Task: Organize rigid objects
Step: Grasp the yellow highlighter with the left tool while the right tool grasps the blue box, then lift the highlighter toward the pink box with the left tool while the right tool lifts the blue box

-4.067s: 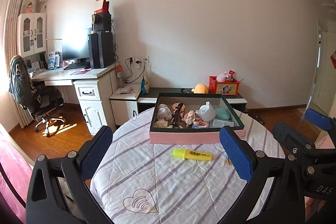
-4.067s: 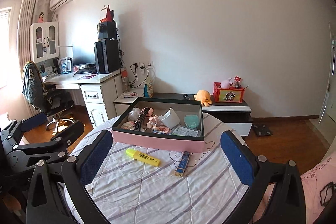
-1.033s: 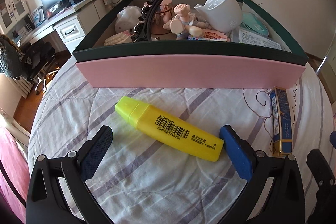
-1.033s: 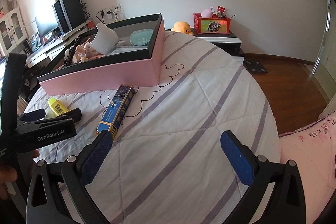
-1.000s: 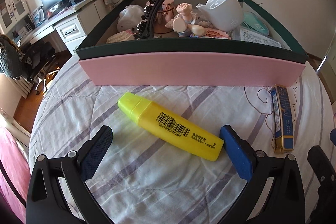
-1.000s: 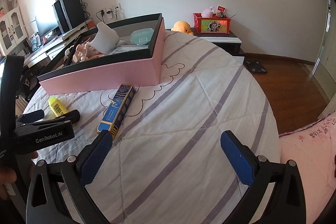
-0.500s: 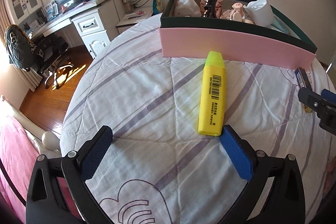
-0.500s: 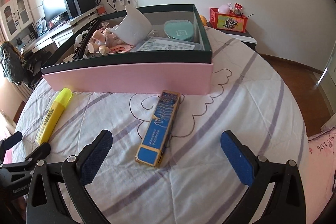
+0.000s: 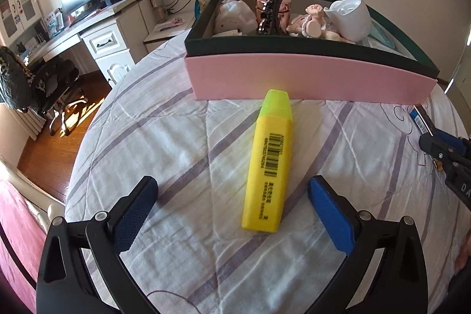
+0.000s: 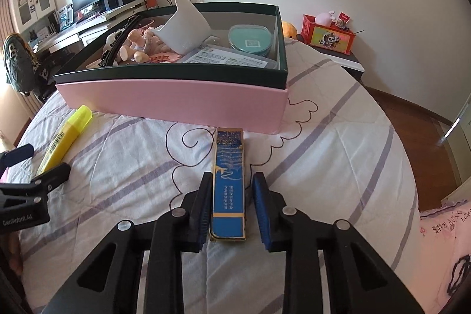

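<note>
Right wrist view: right gripper [image 10: 231, 197] jaws are straddling the blue box [image 10: 229, 184], narrowly spread; left gripper [image 9: 232, 211] jaws are gaping around the highlighter [image 9: 269, 164].

the highlighter [image 9: 269, 159] is bright yellow with a paler yellow-green cap and a black barcode, lying on a white cloth [image 9: 176, 155] with lilac stripes and dark line drawings. the box [image 10: 176, 96] is pink outside with a dark green rim. the slim carton [image 10: 229, 184] is blue with gold edging, perhaps gold print, between blue gripper pads [image 10: 260, 203].
</note>
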The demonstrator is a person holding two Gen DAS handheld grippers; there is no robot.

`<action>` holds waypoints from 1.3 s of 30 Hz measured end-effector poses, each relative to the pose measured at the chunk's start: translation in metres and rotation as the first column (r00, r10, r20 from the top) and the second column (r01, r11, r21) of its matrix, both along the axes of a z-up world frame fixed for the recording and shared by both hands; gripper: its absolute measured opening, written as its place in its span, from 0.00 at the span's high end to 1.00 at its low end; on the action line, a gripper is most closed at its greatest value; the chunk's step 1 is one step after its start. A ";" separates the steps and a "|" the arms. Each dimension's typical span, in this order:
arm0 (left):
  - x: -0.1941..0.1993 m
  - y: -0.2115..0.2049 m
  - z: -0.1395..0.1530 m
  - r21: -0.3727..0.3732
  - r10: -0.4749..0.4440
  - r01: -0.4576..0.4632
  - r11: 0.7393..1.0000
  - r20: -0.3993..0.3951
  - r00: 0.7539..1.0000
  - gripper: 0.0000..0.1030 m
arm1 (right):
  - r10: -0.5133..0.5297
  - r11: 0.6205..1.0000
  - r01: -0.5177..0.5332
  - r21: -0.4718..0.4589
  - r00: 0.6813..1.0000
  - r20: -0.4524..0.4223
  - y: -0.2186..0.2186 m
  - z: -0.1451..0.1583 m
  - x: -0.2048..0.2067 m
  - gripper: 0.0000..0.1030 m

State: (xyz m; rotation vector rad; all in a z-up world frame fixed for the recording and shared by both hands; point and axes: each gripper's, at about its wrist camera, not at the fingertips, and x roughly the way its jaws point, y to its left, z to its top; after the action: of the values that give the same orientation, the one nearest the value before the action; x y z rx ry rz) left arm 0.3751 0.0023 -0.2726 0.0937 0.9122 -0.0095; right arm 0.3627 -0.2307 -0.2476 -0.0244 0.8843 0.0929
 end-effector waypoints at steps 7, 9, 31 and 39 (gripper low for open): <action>0.003 -0.023 0.002 -0.034 -0.118 0.118 0.992 0.019 0.993 0.45 | -0.010 1.000 0.010 -0.021 1.000 0.001 0.002 -0.001 0.010 0.73; -0.001 -0.028 0.004 -0.028 -0.138 0.139 0.990 0.031 0.990 0.71 | -0.008 0.999 0.008 -0.032 1.000 -0.001 0.003 -0.001 0.013 0.73; -0.102 -0.027 0.065 -0.086 -0.110 0.132 0.988 0.224 0.968 0.74 | 0.070 0.966 -0.127 0.223 0.966 0.250 0.022 0.057 -0.092 0.80; -0.165 -0.024 0.124 -0.076 -0.110 0.152 0.985 0.396 0.912 0.74 | 0.111 0.975 -0.181 0.131 0.899 0.423 0.051 0.117 -0.150 0.80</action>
State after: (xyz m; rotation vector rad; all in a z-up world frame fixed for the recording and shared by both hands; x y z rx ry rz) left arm 0.2103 -0.0221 -0.1486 0.0552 0.5013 -0.1592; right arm 0.2131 -0.1799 -0.1307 0.0456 0.4451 0.2933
